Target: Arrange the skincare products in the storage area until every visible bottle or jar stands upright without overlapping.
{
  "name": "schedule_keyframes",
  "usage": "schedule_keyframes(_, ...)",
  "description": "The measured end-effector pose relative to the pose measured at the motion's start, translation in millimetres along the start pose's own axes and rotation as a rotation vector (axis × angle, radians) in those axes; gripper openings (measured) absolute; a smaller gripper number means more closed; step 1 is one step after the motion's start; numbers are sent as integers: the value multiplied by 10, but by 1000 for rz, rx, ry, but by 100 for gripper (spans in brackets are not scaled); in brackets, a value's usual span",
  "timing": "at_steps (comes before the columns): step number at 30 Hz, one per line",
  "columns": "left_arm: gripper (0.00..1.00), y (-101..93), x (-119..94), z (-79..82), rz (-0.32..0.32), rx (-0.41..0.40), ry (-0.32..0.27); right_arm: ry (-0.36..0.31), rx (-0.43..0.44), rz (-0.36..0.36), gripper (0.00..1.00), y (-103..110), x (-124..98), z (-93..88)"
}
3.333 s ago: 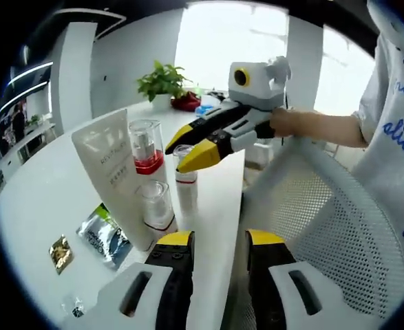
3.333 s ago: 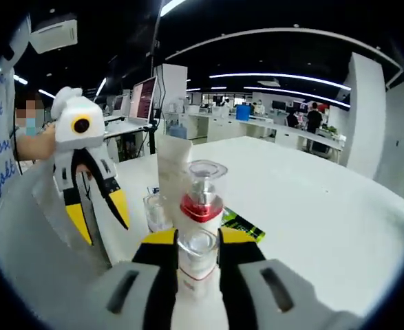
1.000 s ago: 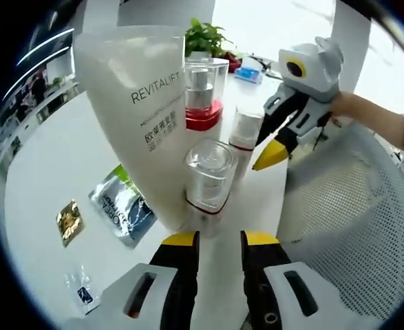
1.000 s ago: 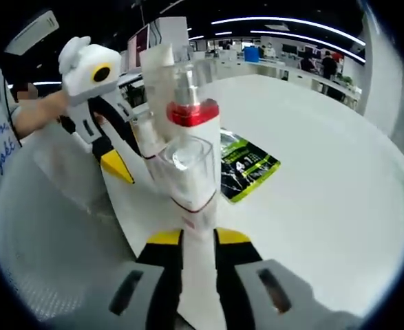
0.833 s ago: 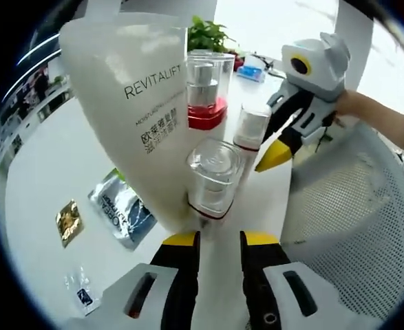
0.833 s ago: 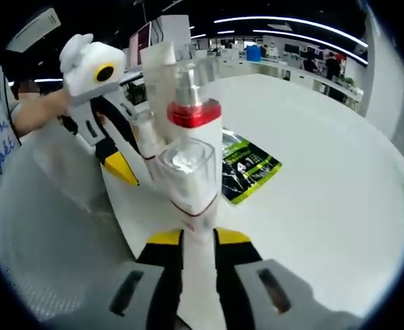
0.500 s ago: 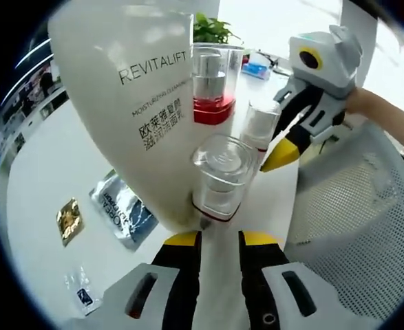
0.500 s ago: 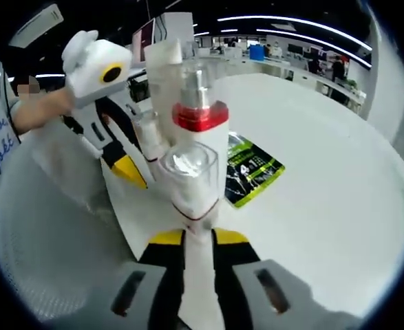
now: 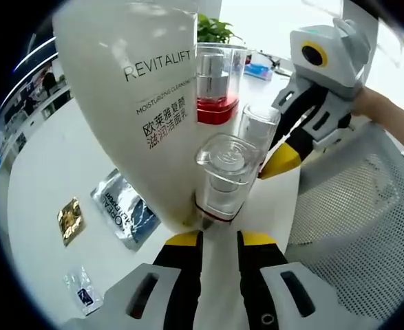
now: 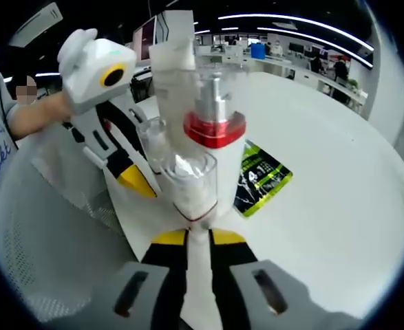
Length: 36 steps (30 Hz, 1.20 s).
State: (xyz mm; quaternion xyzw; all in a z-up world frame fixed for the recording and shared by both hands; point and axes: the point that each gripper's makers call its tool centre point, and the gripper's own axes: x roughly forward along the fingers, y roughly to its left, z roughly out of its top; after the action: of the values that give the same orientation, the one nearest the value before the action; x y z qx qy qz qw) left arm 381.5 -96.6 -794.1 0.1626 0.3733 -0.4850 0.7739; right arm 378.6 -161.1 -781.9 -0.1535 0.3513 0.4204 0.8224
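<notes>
A big white REVITALIFT tube (image 9: pixel 140 103) stands on the white table (image 9: pixel 36 172) with a tall clear pump bottle with a red band (image 9: pixel 215 82) beside it. In front of them, a small white bottle with a clear cap (image 9: pixel 224 175) stands between my left gripper's (image 9: pixel 220 239) jaws, which are shut on its body. A second clear-capped bottle (image 9: pixel 257 127) sits against my right gripper (image 9: pixel 281 161). In the right gripper view, that bottle (image 10: pixel 193 182) fills the narrow gap of my right gripper (image 10: pixel 199 237), the red-banded bottle (image 10: pixel 214 127) and tube (image 10: pixel 174 55) behind it. My left gripper (image 10: pixel 136 180) reaches the other small bottle (image 10: pixel 153 141).
A silver-blue sachet (image 9: pixel 126 210), a small gold packet (image 9: pixel 71 220) and a tiny clear packet (image 9: pixel 83 292) lie flat left of the tube. A green-black sachet (image 10: pixel 260 175) lies beyond the bottles. A white mesh chair (image 9: pixel 353 227) stands against the table edge. A potted plant (image 9: pixel 215 29) is far back.
My left gripper has come in from a distance with wide jaws and narrowed them around the near clear-capped bottle. The right gripper has kept its bottle and edged closer to the group.
</notes>
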Motion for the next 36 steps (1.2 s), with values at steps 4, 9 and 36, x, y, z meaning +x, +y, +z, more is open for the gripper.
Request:
schedule_keyframes(4, 16, 6, -8, -7, 0, -6, 0, 0, -5, 4, 11, 32, 18, 27)
schedule_keyframes(9, 15, 13, -7, 0, 3, -6, -4, 0, -13, 4, 10, 55, 49, 61)
schedule_keyframes(36, 13, 38, 6, -12, 11, -5, -1, 11, 12, -2, 11, 111, 117, 105)
